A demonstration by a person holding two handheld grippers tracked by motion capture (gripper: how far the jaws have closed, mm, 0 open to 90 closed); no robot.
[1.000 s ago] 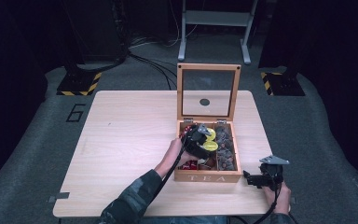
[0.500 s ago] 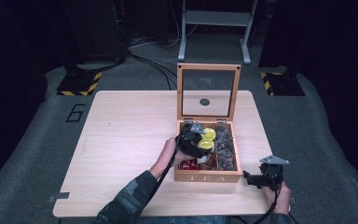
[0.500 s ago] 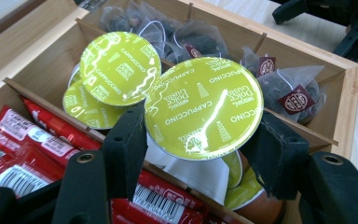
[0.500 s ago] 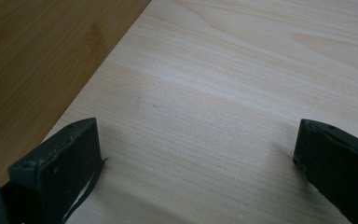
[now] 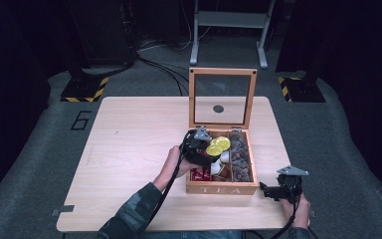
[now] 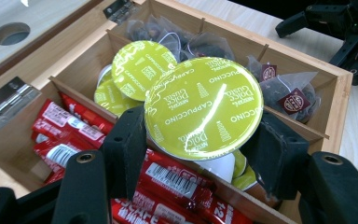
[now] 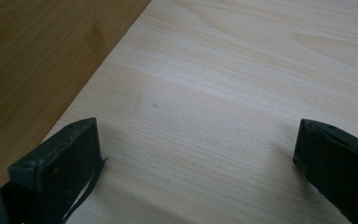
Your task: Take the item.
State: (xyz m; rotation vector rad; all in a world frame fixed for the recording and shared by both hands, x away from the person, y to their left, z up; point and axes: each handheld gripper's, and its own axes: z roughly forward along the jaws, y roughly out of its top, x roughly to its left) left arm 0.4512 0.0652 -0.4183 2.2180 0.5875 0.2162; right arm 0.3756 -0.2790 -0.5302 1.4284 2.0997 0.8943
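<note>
As jaws clamp, left hand-held gripper point(image 6: 200, 154) holds capsule point(image 6: 204, 115)

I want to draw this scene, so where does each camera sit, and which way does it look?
High view: above the person's side, looking forward and down on the table; forearms, both hands show.
Left gripper view: rides the left gripper, looking into the tea box; black jaws clamp a capsule.
Right gripper view: rides the right gripper, facing bare tabletop; jaws apart.
Shared: high and left gripper views show box and capsule.
</note>
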